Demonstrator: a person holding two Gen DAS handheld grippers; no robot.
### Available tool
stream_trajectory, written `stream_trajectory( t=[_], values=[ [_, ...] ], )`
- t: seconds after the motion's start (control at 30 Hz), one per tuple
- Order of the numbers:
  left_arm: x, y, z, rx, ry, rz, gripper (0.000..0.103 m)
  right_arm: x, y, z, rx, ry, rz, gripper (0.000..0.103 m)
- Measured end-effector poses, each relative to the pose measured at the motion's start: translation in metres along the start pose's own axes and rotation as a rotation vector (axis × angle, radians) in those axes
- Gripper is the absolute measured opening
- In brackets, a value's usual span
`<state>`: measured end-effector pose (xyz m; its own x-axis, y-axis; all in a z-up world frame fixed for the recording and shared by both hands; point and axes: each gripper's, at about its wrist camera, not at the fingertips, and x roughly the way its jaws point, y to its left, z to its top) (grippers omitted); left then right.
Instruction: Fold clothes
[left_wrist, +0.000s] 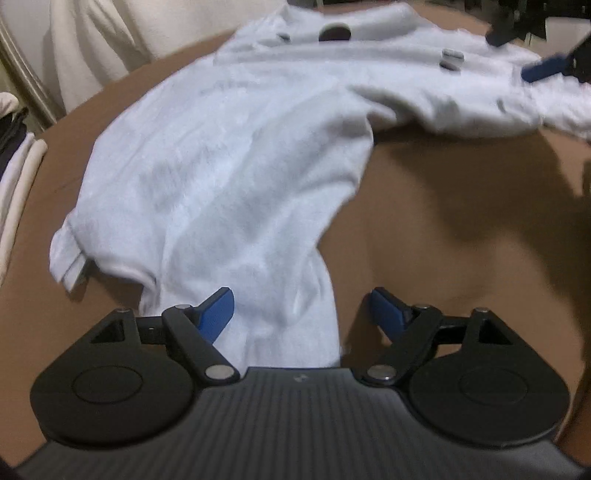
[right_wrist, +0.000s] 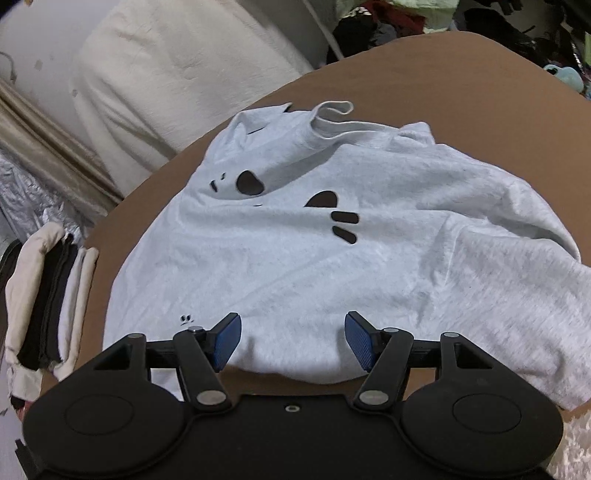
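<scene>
A light grey sweatshirt (left_wrist: 229, 155) with dark printed patches lies spread and rumpled on the brown table (left_wrist: 461, 206). It also shows in the right wrist view (right_wrist: 332, 266), with a sleeve cuff turned up at the far side. My left gripper (left_wrist: 303, 314) is open, its blue pads either side of a strip of the sweatshirt's near end, not clamped on it. My right gripper (right_wrist: 293, 339) is open just above the sweatshirt's near edge. The right gripper also shows at the far right of the left wrist view (left_wrist: 546, 66), over the cloth.
A stack of folded clothes (right_wrist: 48, 306) stands at the table's left edge. White cloth-covered furniture (right_wrist: 166, 74) is behind the table. A heap of dark clothes (right_wrist: 443, 22) lies beyond the far edge. Bare brown tabletop (right_wrist: 461, 74) lies beyond the sweatshirt.
</scene>
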<state>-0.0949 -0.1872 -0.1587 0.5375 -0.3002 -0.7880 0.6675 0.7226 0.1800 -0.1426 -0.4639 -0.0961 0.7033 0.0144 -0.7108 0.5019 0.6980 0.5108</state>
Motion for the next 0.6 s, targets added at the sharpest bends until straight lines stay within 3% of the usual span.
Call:
stream_trajectory(
  t=[0.03,0.1,0.17,0.27,0.33,0.4,0.5,0.6],
  values=[
    [-0.005,0.001,0.002,0.018,-0.014,0.043,0.005,0.002,-0.002,0.001,0.009,0.001,-0.003,0.067],
    [-0.021,0.004,0.007,0.049,-0.061,0.108,0.003,0.005,-0.006,0.003,0.025,0.007,-0.013,0.067],
    [-0.059,0.021,0.011,0.010,-0.158,0.120,0.003,0.005,-0.006,0.008,0.011,0.011,-0.029,0.067],
    [-0.137,0.058,0.008,-0.082,-0.291,0.086,0.004,-0.002,-0.002,0.022,-0.083,-0.001,-0.044,0.067],
    [-0.174,0.073,-0.003,-0.081,-0.307,0.061,0.004,-0.011,-0.002,0.033,-0.150,-0.028,-0.074,0.068],
    [-0.172,0.077,-0.016,-0.094,-0.212,0.010,0.004,-0.016,-0.010,0.042,-0.146,-0.043,-0.089,0.068],
    [-0.150,0.078,-0.038,-0.127,-0.016,-0.085,0.004,-0.010,-0.029,0.051,-0.034,-0.021,-0.024,0.068],
    [-0.135,0.077,-0.038,-0.154,0.039,-0.131,0.007,-0.005,-0.042,0.055,0.041,-0.002,0.001,0.068]
  ],
)
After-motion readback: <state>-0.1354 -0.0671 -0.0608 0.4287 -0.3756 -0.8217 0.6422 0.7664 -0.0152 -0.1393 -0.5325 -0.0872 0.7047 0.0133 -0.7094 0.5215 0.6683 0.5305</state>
